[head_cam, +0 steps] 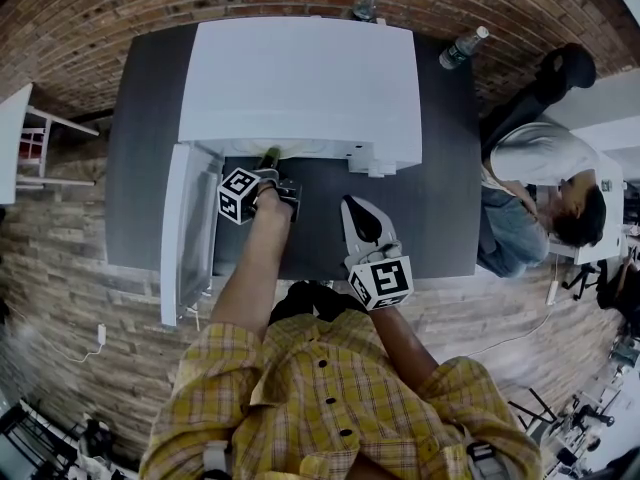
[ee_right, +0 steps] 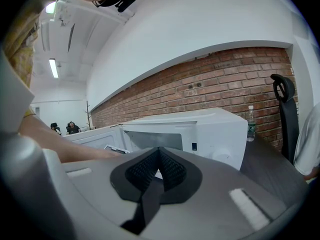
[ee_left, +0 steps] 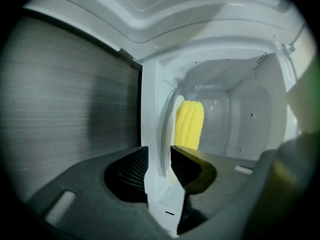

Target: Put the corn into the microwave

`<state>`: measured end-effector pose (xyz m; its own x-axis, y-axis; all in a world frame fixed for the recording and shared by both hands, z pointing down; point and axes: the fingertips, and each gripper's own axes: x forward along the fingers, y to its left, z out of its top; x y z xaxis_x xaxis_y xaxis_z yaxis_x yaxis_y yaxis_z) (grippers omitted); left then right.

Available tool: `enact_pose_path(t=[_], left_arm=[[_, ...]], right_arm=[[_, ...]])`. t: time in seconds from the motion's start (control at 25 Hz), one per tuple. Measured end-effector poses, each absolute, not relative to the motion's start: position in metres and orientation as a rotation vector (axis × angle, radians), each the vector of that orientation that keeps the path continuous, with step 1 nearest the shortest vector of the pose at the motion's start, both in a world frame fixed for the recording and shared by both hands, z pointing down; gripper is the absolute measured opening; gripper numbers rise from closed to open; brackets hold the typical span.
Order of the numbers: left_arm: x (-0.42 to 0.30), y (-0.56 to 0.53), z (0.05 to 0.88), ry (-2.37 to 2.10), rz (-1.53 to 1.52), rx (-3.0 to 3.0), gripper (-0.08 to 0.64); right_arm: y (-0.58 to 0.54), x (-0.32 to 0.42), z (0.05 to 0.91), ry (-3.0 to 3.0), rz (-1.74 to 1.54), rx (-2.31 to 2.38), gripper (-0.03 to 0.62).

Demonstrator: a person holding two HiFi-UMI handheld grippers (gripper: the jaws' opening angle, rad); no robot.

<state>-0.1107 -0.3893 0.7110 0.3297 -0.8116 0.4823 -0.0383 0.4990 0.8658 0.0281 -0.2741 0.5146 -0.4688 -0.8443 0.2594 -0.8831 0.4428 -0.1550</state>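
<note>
Your left gripper (head_cam: 268, 173) is at the mouth of the microwave (head_cam: 300, 78), right at the opening where the door (head_cam: 185, 228) swings out to the microwave's left. In the left gripper view its jaws (ee_left: 159, 156) stand wide apart and grip nothing; the white front edge of the microwave's opening shows in the gap between them. I cannot tell if either pad touches it. The corn (ee_left: 190, 124) is already inside the microwave's cavity, past that front edge and clear of your jaws. It is a yellow cob that appears on end in that view, against the pale inner wall. Your right gripper (head_cam: 352, 208) is out in front of the microwave, above the dark table (head_cam: 440, 188) and off to the right of the opening, pointed towards the microwave's front. In the right gripper view its ribbed pads (ee_right: 159, 151) meet at the tips with nothing between them, so that gripper is closed and empty. Behind the microwave two clear bottles (head_cam: 463, 46) stand near the brick wall, and to the microwave's right a person (head_cam: 540, 168) sits at the table's end.
</note>
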Motion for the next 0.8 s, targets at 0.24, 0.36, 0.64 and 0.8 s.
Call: enact_pose_path(t=[0.24, 0.36, 0.64, 0.8], left_arm=[[-0.107, -0.378, 0.686, -1.086, -0.694, 0.943, 0.134], [-0.104, -0.369, 0.674, -1.073, -0.694, 0.970, 0.118], [-0.097, -0.344, 0.642, -1.030, -0.711, 1.064, 0.029], [-0.095, -0.328, 0.619, -1.020, -0.711, 1.140, 0.000]], right_arm=[[-0.269, 0.029, 0.513, -2.540, 0.409, 1.534, 0.000], [-0.266, 0.028, 0.511, -2.538, 0.403, 1.530, 0.000], [-0.256, 0.027, 0.503, -2.545, 0.384, 1.530, 0.000], [-0.247, 0.027, 0.499, -2.556, 0.378, 1.523, 0.000]])
